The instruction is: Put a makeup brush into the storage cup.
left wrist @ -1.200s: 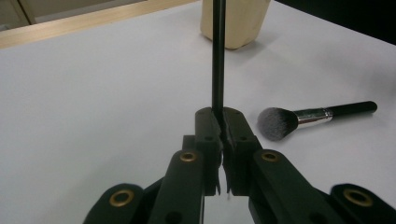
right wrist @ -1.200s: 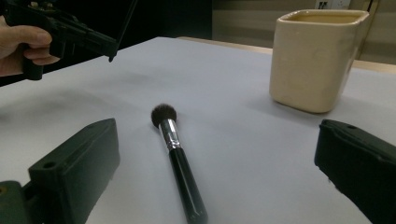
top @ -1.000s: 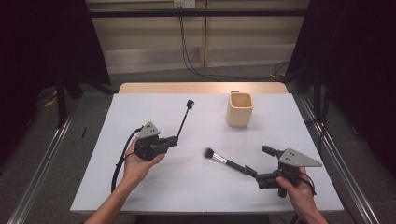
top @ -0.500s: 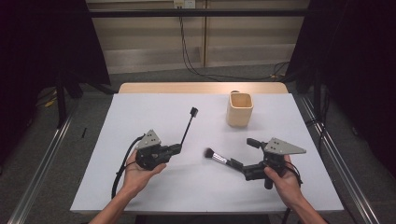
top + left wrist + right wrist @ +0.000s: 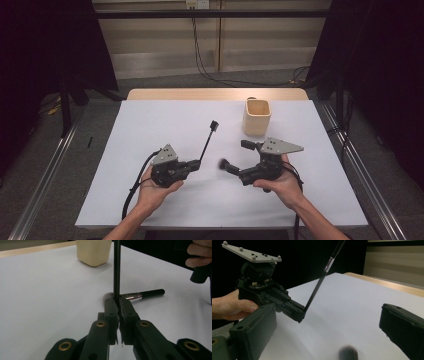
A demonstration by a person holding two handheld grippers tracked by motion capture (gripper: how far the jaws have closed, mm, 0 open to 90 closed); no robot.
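My left gripper is shut on the lower end of a thin black wand, which slants up and away to a small head. A makeup brush lies flat on the white table; its dark bristle tuft shows low between my right gripper's jaws. My right gripper is open, jaws wide apart and pointing left at the left gripper, held over the brush handle without gripping it.
A cream square cup stands upright at the back right of the table, just beyond the right gripper. A bare wooden strip runs along the table's far edge. Cables hang behind it.
The right gripper has moved left and away from the table's near edge, coming over the brush handle. The left gripper and its wand have shifted slightly right and nearer. The brush has stayed put.
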